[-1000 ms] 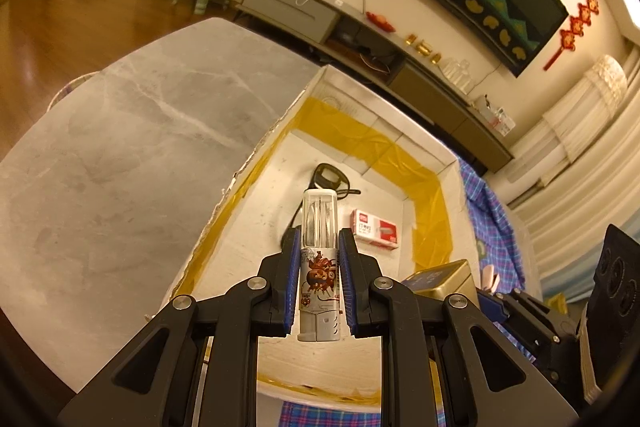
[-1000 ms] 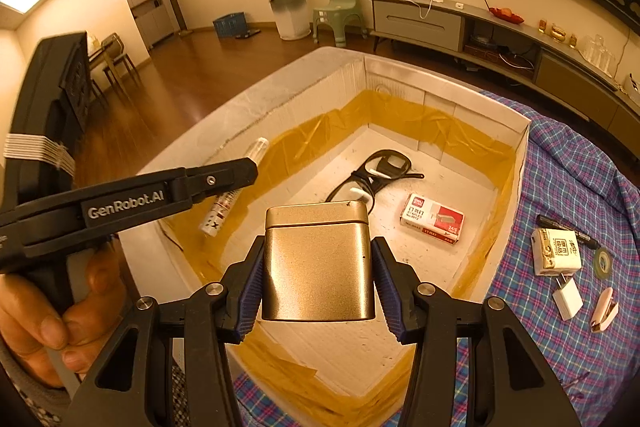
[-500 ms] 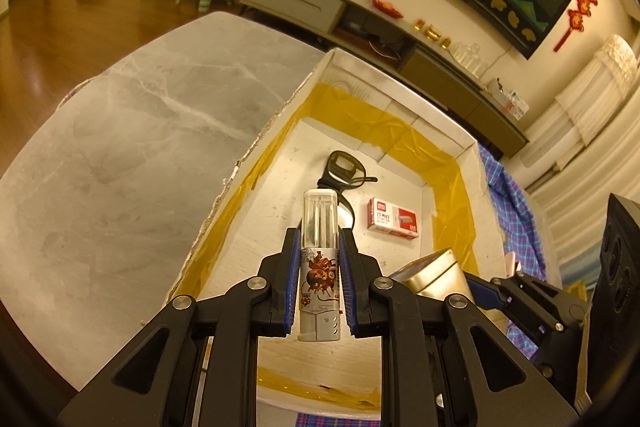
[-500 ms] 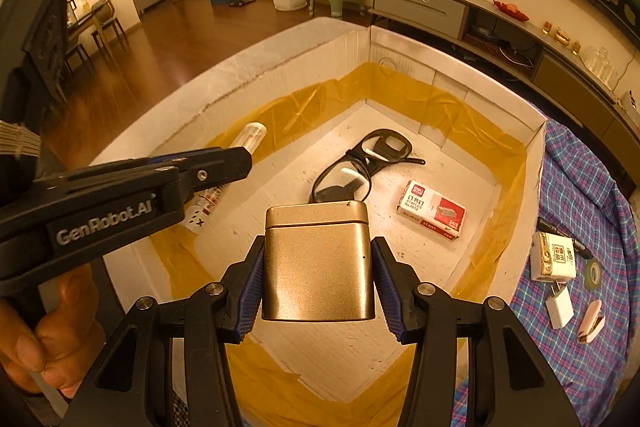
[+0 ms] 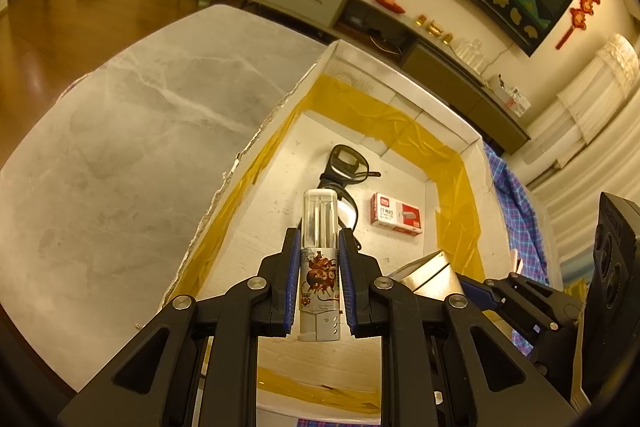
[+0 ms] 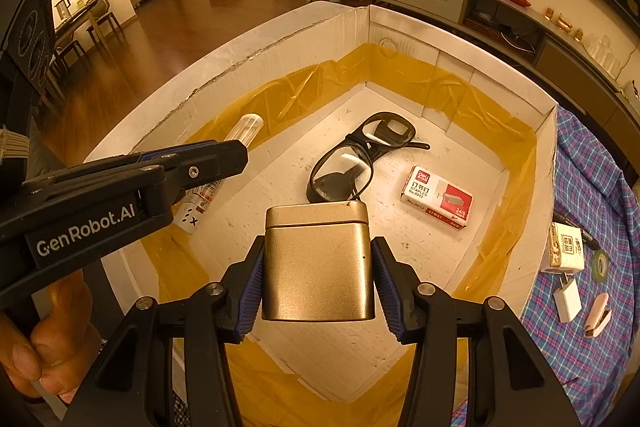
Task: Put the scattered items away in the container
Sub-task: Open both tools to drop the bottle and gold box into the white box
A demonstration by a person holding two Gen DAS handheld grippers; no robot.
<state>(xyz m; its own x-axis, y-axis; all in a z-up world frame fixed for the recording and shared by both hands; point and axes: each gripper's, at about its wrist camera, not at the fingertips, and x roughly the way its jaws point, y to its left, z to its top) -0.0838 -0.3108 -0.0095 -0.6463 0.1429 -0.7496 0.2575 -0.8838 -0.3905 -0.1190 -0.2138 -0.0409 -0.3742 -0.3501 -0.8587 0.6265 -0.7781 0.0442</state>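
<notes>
Marble tabletop (image 5: 120, 155) is carrying a white cardboard box (image 6: 400, 27) lined with yellow tape, with a checked cloth (image 6: 592, 195) lying beside it. Inside the box, black glasses (image 6: 360, 155) and a red-and-white staple box (image 6: 438, 197) are resting on the floor. Right gripper (image 6: 318, 275) is hanging over the box, its fingers clamping a gold tin (image 6: 318, 267). Left gripper (image 5: 319, 279) is hovering alongside, its fingers pinching a small clear-capped bottle (image 5: 319, 239). On the cloth, a white charger (image 6: 567, 299) and a marker (image 6: 576, 229) are lying.
</notes>
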